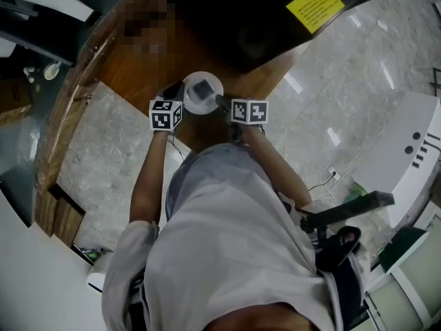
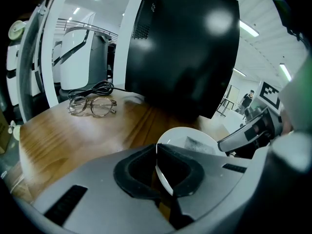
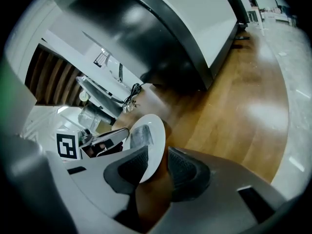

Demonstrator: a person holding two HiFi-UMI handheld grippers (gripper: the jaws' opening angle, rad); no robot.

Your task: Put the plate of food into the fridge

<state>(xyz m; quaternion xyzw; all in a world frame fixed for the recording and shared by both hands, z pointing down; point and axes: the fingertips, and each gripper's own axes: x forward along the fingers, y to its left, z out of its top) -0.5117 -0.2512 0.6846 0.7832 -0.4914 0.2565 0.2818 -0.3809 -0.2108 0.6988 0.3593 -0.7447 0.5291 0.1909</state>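
Plate [image 1: 202, 92] on bench [image 1: 131, 74], just in front of fridge [image 2: 185, 48]. Left tongs [image 2: 157, 152] clenched on its rim. Right tongs [image 3: 157, 156] released, rim loose in the gap. Close the right squarely before lifting, and keep the plate level so the food stays put.

The plate [image 1: 202, 92] is plain white and carries a dull silver-grey block of food [image 1: 204, 88]. It sits on a worktop [image 1: 138, 67] of warm brown wood with darker grain, and the fridge [image 2: 185, 48] at twelve o'clock from it is glossy black with a yellow label [image 1: 315, 5]. The left hand-held gripper [image 2: 158, 167] and right hand-held gripper [image 3: 155, 165] are matt grey with black pads [image 2: 134, 174], and each marker cube [image 1: 165, 114] shows black squares on white. At ten o'clock in the left gripper view, the spectacles [image 2: 92, 106] have pale tan translucent frames, the cable [image 2: 92, 88] is black, and the floor [image 1: 358, 67] is pale grey speckled stone.
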